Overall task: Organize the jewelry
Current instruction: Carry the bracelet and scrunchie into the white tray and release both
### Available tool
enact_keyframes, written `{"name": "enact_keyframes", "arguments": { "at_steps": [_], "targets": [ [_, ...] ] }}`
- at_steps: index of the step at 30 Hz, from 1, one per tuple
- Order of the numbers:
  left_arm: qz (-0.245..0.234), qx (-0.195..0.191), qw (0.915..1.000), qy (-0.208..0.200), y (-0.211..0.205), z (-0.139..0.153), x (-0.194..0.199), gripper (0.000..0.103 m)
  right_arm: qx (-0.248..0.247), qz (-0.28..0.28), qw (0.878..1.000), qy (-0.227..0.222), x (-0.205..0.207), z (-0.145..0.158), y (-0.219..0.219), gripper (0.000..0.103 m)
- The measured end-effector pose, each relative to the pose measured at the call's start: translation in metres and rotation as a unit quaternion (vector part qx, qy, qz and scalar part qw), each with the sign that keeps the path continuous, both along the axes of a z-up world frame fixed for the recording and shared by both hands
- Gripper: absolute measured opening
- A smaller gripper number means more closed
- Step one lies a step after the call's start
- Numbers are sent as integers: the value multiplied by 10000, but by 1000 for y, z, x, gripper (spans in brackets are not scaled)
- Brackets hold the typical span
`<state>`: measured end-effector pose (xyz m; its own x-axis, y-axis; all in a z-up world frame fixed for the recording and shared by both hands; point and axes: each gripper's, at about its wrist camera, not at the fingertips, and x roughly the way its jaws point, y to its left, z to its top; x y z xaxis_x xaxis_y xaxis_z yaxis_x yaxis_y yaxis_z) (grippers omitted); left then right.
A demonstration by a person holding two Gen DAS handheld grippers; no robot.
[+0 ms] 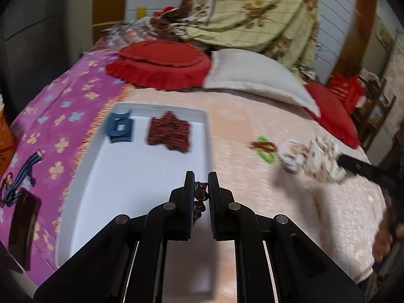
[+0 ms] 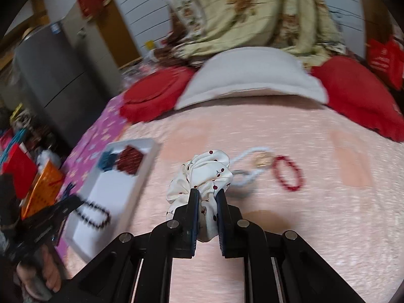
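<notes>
No readable text anywhere. The red bag [image 1: 344, 91] hanging at the right of the bed carries pale print, too blurred to read; same bag [image 2: 386, 58] in the right wrist view, also illegible. Orange packaging [image 2: 41, 189] at left shows markings, unreadable too.

Motion blur smears the tray's dark red item [image 1: 168, 133]; its kind stays unclear.
</notes>
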<state>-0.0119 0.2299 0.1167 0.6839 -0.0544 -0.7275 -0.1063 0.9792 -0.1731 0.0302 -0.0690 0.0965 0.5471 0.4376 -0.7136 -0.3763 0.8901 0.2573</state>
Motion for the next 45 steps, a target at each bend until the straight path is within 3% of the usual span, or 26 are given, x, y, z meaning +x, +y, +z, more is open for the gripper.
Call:
{"name": "enact_keyframes", "arguments": {
  "at_steps": [5,12,18,21,25,29,33,45],
  "targets": [
    [462,-99,9987,183,48,-22,26,9,57,536,9983,202,3,-7,71,12],
    [1094,-406,9918,521,107,-57,49,9,-205,1156,9921,444,9,-42,163,12],
    [1399,-100,9882,610,124,-67,60,9,-662,1342,9880,372,12,-78,208,13],
    [1389,-207,9882,607,125,-68,64,9,-722,1326,9876,433,17,-90,215,13],
    [1412,14,9884,556,118,-66,66,9,-762,1267,9879,463,24,-98,218,13],
    [1305,-30,9898,572,114,-65,67,15,-714,1291,9877,509,27,-99,221,15],
    [1307,-161,9902,473,113,-60,62,30,-808,1234,9887,281,20,-92,219,41],
    [1280,112,9915,202,102,-49,51,32,-1082,904,9899,-137,-10,-68,185,42]
  ]
}}
